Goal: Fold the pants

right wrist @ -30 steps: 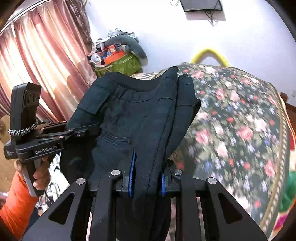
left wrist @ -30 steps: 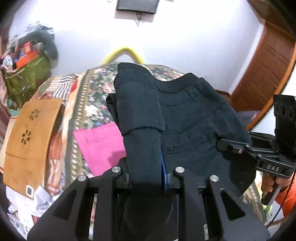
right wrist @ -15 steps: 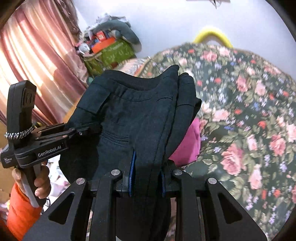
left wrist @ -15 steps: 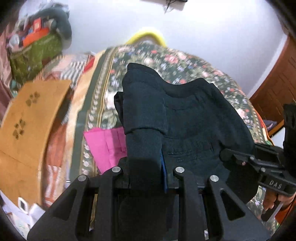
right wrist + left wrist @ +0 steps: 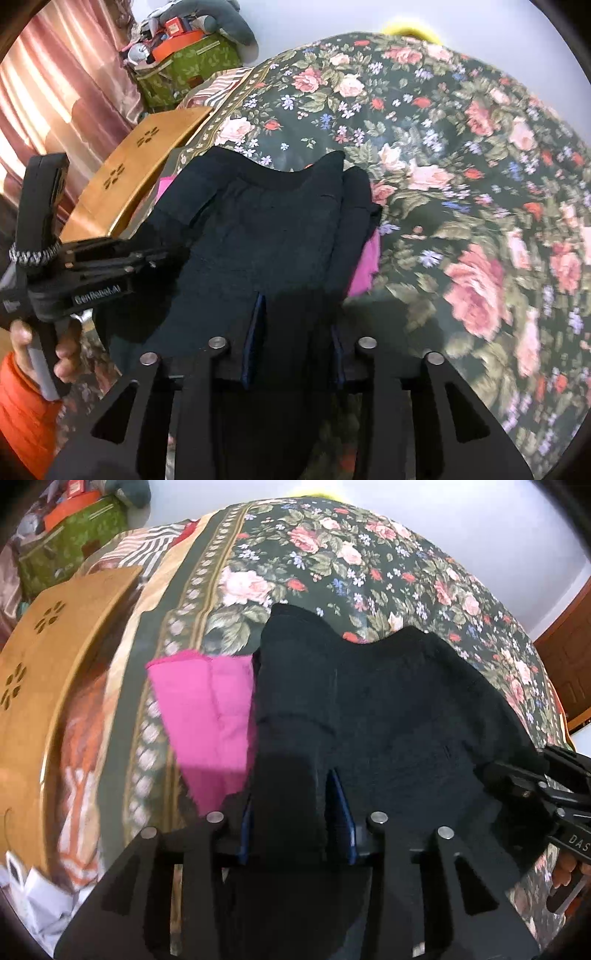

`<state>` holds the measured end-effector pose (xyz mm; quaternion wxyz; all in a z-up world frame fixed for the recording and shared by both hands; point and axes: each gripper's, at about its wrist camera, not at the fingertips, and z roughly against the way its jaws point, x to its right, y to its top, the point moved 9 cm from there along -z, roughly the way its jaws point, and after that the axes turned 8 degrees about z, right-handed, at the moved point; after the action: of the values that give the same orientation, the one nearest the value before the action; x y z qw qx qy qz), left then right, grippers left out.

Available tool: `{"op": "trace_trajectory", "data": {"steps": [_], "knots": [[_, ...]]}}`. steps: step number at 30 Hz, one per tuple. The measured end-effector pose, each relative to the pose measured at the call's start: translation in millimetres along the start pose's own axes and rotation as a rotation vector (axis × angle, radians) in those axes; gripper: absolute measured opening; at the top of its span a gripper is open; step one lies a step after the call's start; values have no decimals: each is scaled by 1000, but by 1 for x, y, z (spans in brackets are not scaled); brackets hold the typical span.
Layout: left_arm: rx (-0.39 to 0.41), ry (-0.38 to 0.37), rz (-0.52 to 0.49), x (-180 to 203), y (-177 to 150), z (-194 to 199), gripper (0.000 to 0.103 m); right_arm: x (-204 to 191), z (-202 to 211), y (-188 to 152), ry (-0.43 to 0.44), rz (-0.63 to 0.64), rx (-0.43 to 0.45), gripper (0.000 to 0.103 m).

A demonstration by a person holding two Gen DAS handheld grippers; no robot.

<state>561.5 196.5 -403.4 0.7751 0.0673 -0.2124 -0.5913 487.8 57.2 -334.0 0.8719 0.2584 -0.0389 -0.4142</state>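
A bed covered by a dark floral bedspread (image 5: 332,565) fills most of the space ahead of and below both grippers, its rose pattern running off to the right of the right gripper (image 5: 294,332) and beyond the fingertips of the left gripper (image 5: 293,805). On it, directly in front of both grippers, lie the folded black pants (image 5: 388,720), a thick dark bundle that spans the gap between the two tools; one end of it runs between the left gripper's blue-lined fingers (image 5: 341,812) and the other end between the right gripper's fingers (image 5: 256,332). Both pairs of jaws are opening at this moment, standing at a narrow to middling gap, with the black cloth between them; a sliver of space shows beside the cloth at the right-hand pad of the left gripper and at the left-hand pad of the right gripper, so the pads no longer appear to press on it. To the left of the left gripper stands a wooden board (image 5: 55,657) with flower-shaped cutouts, at the edge of the bed. Just left of the left gripper's fingers, and partly under the pants, lies a pink cloth (image 5: 207,716); from the right wrist only a small strip of it peeks out to the right of the pants. Far ahead and to the left sits a green box (image 5: 188,66) piled with clutter. A hand in an orange sleeve (image 5: 22,413) grips the left gripper's handle.
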Motion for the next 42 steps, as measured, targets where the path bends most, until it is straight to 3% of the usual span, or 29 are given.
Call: {"op": "trace_trajectory", "data": {"steps": [4,7,10,16,23,28,30,31,33,35,38,42], "knots": [[1,43,5,-2,-12,33,38,-9,38,-11,-24,18,53,31],[60,57,-9,6,-20,78,38,-18,75,-13,-30,29,125,31],[172,88,-61,23,-29,135,38,-35,130,-15,-30,47,225,31],[406,54,-114,62,-58,262,38,-81,251,-24,-58,112,457,31],[692,-12,-193,118,-141,398,38,-141,362,-64,-76,167,693,31],[851,-7,-206,134,-195,460,38,-174,404,-91,-91,188,794,31],[894,14,-196,134,-209,478,46,-183,416,-101,-100,184,819,31],[910,15,-184,134,-215,487,57,-185,420,-104,-99,178,828,32],[938,2,-167,132,-225,500,70,-187,424,-112,-105,160,833,42],[951,1,-154,130,-231,508,82,-187,429,-117,-130,153,852,61],[959,1,-141,127,-241,516,100,-183,431,-121,-198,143,861,77],[982,46,-138,122,-251,520,103,-181,434,-122,-241,132,866,89]]}}
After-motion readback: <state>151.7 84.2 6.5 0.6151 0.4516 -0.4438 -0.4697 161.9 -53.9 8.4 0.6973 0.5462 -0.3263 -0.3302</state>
